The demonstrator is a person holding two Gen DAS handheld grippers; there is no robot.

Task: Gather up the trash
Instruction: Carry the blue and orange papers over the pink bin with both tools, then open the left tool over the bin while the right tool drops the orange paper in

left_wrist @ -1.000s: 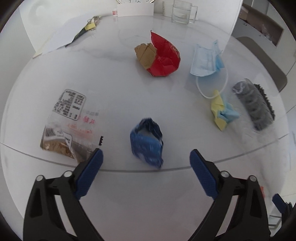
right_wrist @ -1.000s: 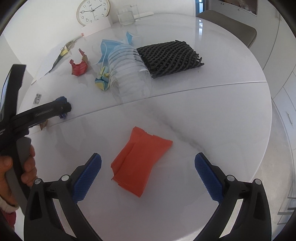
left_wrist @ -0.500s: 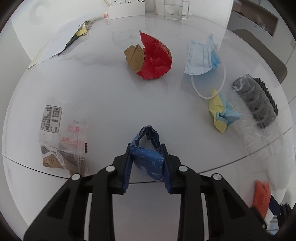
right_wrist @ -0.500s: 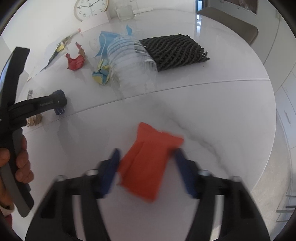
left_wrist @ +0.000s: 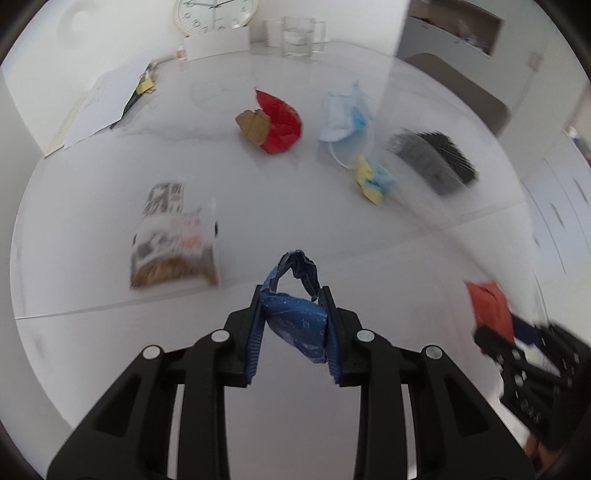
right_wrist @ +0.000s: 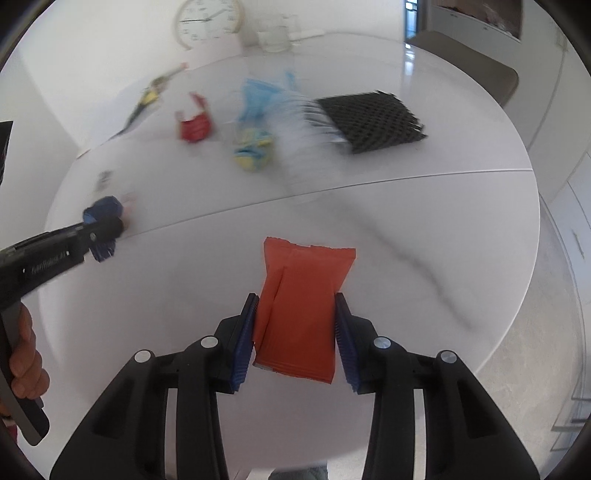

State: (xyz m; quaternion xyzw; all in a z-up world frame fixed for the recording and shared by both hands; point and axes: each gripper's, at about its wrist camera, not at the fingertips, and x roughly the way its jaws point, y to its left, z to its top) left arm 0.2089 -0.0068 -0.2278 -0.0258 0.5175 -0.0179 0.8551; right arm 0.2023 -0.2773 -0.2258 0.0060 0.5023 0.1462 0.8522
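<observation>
**Both fingers are clamping trash above the bench**

Your left gripper [left_wrist: 293, 326] is holding a crumpled blue wrapper [left_wrist: 295, 317], its fingers [left_wrist: 254, 339] drawn narrow with both blue pads pressing the wrapper's sides. A loop of the wrapper is sticking out past the fingertips. Your right gripper [right_wrist: 295, 334] is gripping a flat orange packet [right_wrist: 301, 310] at a middling width, each pad lying against one long edge, and the packet's torn top is reaching beyond the fingertips.

You are working over a round white marble-look bench [right_wrist: 406, 240] with a seam running across it. A clock [left_wrist: 216, 14] and a glass mug [left_wrist: 301, 37] are standing at the far edge against a white wall.

Ahead of your left fingers and to their left, a clear printed snack bag [left_wrist: 173, 240] is lying on the bench. Farther ahead, a red and brown crumpled paper [left_wrist: 273, 125], a blue face mask [left_wrist: 343, 114], a yellow and blue scrap [left_wrist: 375, 179] and a black foam net [left_wrist: 432, 160] are sitting well apart from both grippers. The motion blur is smearing much of this.
</observation>
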